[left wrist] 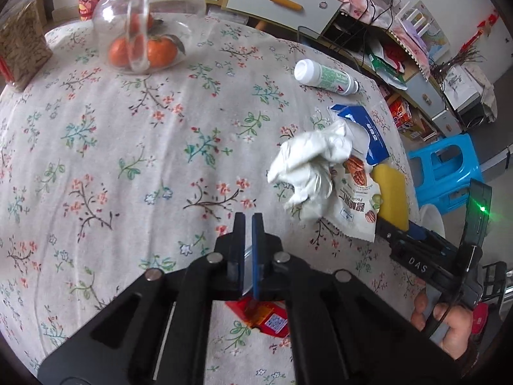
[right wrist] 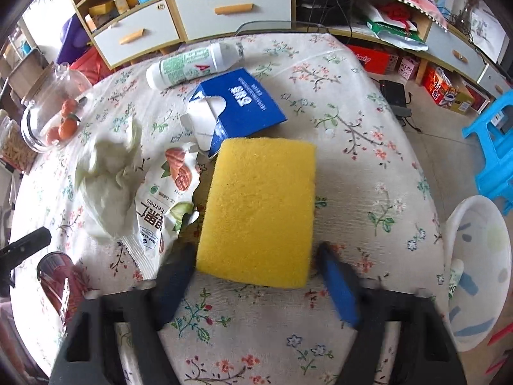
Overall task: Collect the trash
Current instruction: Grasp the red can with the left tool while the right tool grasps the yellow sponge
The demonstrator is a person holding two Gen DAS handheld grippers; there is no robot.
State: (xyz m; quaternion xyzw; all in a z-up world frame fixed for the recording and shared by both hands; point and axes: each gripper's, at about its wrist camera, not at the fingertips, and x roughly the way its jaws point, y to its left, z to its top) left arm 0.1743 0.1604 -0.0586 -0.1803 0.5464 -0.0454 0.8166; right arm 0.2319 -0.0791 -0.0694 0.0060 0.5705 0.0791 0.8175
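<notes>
My left gripper [left wrist: 247,216] is shut on the clear edge of a red plastic wrapper [left wrist: 266,319], which hangs under the jaws above the floral tablecloth [left wrist: 128,160]. My right gripper [right wrist: 255,250] stands around the near end of a yellow sponge [right wrist: 259,205], with both pads against its sides. Left of the sponge lie a torn nut snack bag [right wrist: 163,199] and a crumpled white tissue [right wrist: 105,186]. A torn blue box [right wrist: 240,106] and a white bottle [right wrist: 192,62] on its side lie beyond it.
A glass jar of tangerines [left wrist: 144,25] and a jar of seeds [left wrist: 22,48] stand at the table's far left. A white bin [right wrist: 481,272] sits off the right table edge, near a blue stool [right wrist: 493,147]. Cabinets [right wrist: 231,9] line the wall behind.
</notes>
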